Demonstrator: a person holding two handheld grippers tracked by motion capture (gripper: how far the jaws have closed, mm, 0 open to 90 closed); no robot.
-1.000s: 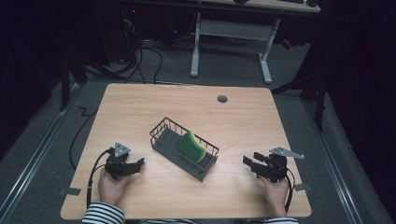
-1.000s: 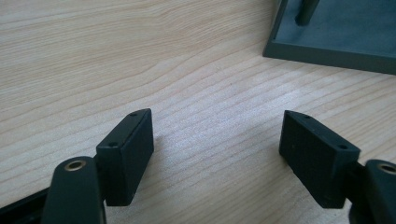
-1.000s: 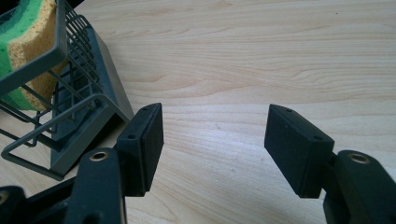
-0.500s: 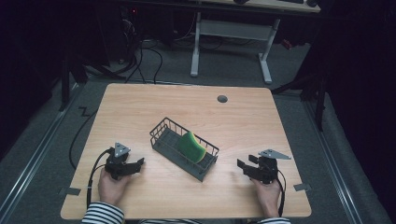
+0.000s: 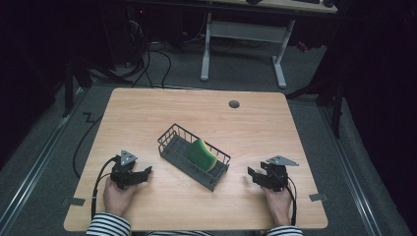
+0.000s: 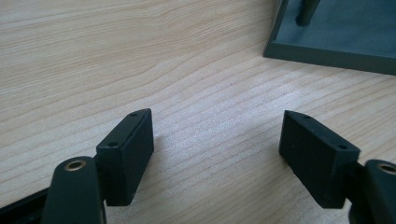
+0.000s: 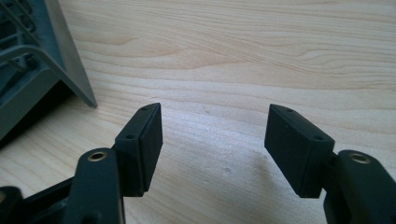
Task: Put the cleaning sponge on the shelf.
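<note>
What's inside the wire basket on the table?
A green sponge stands on edge inside the wire basket, leaning toward its right half. The basket floor under and behind the sponge is hidden.

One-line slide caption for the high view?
Two hand-held grippers, left gripper and right gripper, rest open beside a wire basket holding a green sponge.

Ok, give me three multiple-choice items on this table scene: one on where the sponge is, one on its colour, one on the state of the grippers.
1. Where does the sponge sit?
A. in the wire basket
B. on the bare table
C. in the right gripper

2. What colour is the sponge?
A. red
B. green
C. white

3. How do the jaws of the left gripper and the right gripper stand?
A. both shut
B. left shut
C. both open

Answers: 1 A, the basket's walls surround it. 2 B, its face is green. 3 C, both gripper views show bare wood between the jaws.
</note>
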